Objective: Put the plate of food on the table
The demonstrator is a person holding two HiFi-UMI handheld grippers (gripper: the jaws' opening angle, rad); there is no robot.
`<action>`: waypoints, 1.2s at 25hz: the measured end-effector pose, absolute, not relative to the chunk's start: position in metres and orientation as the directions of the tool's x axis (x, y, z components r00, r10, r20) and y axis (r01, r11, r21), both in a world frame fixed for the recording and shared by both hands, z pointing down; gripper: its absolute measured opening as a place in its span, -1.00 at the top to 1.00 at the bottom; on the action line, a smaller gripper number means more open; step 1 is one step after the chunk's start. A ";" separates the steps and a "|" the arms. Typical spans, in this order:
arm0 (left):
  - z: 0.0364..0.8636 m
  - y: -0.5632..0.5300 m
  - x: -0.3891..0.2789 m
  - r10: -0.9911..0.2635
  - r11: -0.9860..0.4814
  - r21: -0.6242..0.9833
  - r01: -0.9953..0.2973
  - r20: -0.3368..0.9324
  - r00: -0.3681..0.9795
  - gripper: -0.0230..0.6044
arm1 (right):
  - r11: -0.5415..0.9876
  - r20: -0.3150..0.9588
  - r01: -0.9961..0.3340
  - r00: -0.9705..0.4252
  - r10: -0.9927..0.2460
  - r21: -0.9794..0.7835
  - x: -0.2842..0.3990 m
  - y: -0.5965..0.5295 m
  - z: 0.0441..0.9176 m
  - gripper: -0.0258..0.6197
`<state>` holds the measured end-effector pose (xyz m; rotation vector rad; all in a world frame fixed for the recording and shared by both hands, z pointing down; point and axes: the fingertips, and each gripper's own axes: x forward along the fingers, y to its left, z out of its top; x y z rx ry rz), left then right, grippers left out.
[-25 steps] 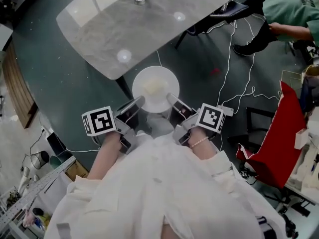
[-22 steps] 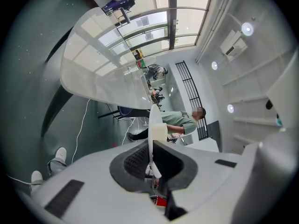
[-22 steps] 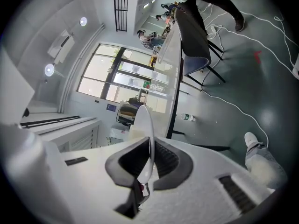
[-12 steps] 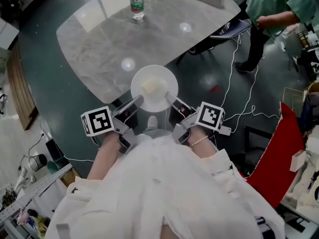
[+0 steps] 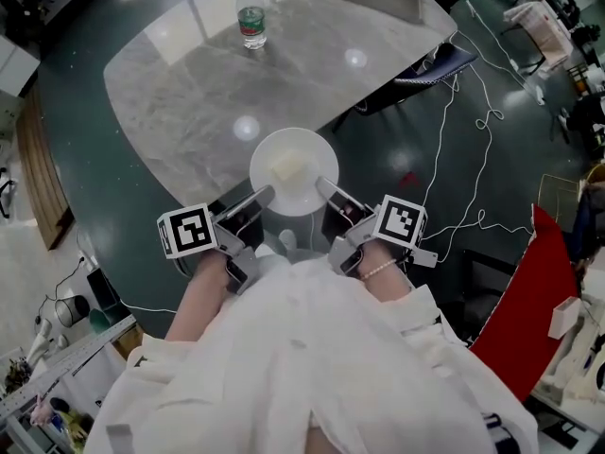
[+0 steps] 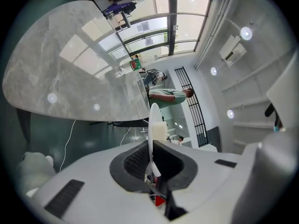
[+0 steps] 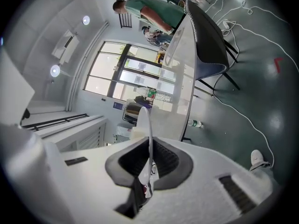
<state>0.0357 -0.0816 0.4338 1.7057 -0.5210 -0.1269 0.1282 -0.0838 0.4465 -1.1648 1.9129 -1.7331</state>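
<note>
White round plate (image 5: 294, 171), level, pale food block (image 5: 290, 167) at centre. Held in air by near edge of grey marble counter (image 5: 180, 83), rim pinched by left claw (image 5: 266, 195) and right claw (image 5: 322, 185).

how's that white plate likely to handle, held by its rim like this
The plate looks thin and rigid, so it probably won't flex. The left gripper and right gripper pinch only its near rim, so it may tip forward. The pale food block looks loose and could slide.
</note>
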 end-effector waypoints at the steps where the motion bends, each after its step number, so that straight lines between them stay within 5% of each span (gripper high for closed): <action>1: 0.434 -0.081 0.037 -0.408 -0.089 0.959 -0.268 0.210 0.888 0.85 | -0.059 0.282 -0.354 -0.622 -0.731 -0.933 0.130 -0.085 0.446 0.88; 30: 0.444 -0.104 0.037 -0.439 -0.029 0.960 -0.280 0.240 0.866 0.85 | -0.081 0.309 -0.353 -0.660 -0.685 -0.932 0.127 -0.112 0.458 0.88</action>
